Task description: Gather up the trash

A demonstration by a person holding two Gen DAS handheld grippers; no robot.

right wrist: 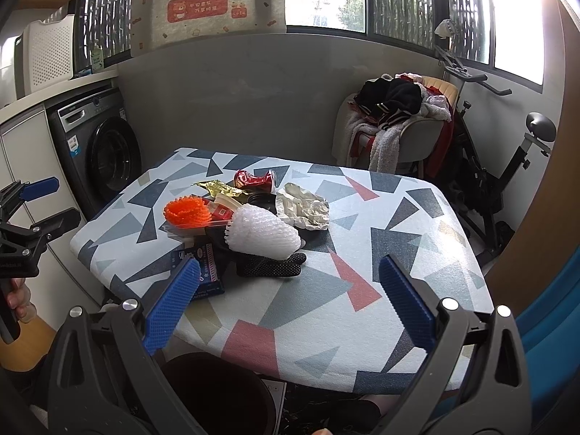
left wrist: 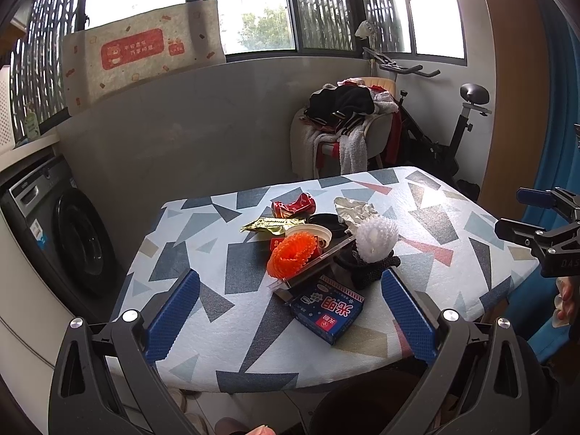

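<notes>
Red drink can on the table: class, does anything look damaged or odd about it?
Yes. The red can is crushed and lies on its side at the far edge of the trash pile, behind the gold wrapper, on the patterned table.

Washing machine, clothes-heaped chair, exercise bike.

Left hand-held gripper open above table; trash pile beyond fingers.

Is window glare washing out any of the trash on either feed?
Left wrist view: windows blown out, a bright patch on the far right of the table, trash pile readable, white foam net slightly washed out. Right wrist view: same blown windows, glare on the table's right edge; can and wrappers clear. Fisheye bends both frames' edges.
</notes>
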